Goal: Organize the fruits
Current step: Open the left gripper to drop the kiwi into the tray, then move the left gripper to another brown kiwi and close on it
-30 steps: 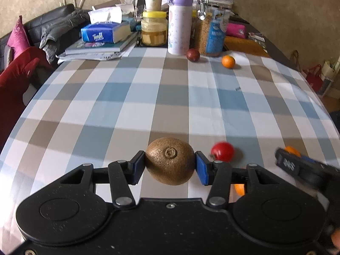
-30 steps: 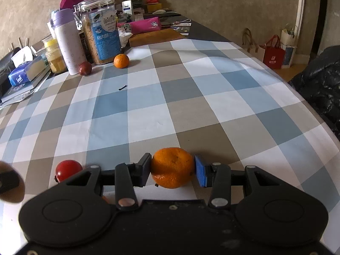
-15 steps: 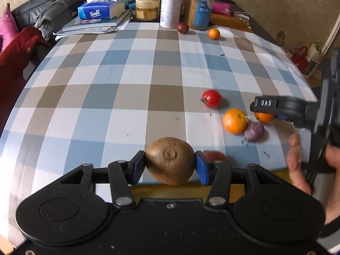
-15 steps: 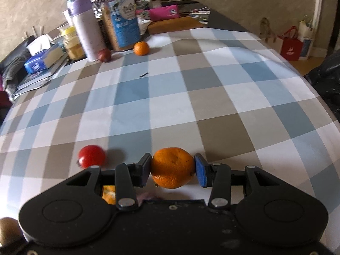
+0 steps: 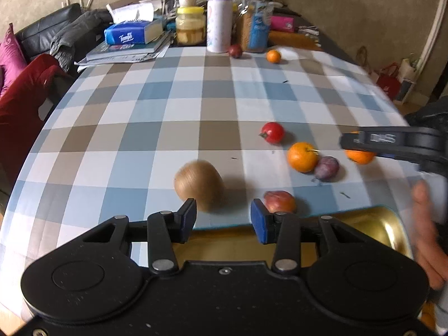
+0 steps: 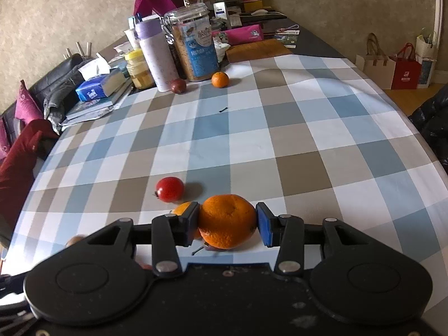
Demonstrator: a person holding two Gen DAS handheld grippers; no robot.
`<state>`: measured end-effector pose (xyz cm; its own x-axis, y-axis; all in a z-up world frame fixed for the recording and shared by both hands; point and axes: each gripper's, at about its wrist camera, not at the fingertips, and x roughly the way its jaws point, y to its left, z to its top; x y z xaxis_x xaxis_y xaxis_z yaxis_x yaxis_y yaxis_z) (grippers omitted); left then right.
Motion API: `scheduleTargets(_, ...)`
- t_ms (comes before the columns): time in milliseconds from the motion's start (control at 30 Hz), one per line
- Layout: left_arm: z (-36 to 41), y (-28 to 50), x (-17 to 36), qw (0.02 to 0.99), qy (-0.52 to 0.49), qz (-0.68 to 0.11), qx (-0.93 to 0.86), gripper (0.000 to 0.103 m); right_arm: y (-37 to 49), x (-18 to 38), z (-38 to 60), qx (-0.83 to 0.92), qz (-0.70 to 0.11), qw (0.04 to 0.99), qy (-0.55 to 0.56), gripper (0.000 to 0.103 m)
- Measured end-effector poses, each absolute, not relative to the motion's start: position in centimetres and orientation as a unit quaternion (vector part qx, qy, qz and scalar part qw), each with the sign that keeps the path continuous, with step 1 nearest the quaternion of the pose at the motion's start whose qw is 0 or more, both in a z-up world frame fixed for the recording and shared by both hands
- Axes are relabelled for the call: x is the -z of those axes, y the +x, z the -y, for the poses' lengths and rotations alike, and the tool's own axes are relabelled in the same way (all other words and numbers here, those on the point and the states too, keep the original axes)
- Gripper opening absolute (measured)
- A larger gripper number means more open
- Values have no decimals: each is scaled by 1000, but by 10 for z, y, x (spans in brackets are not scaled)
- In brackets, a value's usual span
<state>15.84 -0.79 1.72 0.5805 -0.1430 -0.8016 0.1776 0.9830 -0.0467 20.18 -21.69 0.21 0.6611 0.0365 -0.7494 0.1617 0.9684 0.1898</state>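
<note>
My left gripper [image 5: 223, 218] is open and empty over the near edge of a gold tray [image 5: 372, 228]. The brown kiwi [image 5: 199, 184] lies blurred on the checked cloth just ahead of its left finger. A reddish fruit [image 5: 280, 201] lies by the right finger. Ahead right are a red tomato [image 5: 272, 132], an orange [image 5: 302, 156] and a purple plum [image 5: 326, 168]. My right gripper [image 6: 228, 224] holds a mandarin [image 6: 227, 224] between its pads; its jaws look slightly parted. It shows in the left view [image 5: 392, 142] above that mandarin [image 5: 359, 156]. The tomato [image 6: 169, 189] lies ahead left.
At the far end stand a purple-lidded bottle [image 5: 219, 18], a cereal jar [image 5: 253, 26], a honey jar [image 5: 190, 28], a tissue box on books [image 5: 131, 35], a dark plum [image 5: 235, 51] and a small orange [image 5: 273, 56]. A red chair [image 5: 25, 103] stands left.
My left gripper has opened and let the kiwi go; the kiwi now lies on the cloth ahead. The right gripper has moved lower with the mandarin.
</note>
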Motion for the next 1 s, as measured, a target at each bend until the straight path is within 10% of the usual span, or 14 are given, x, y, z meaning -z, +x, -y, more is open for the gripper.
scheduleTargets(1000,-21,316,2,909,-15,-417,-13,71,257,43,219,112,-420,888,148,45)
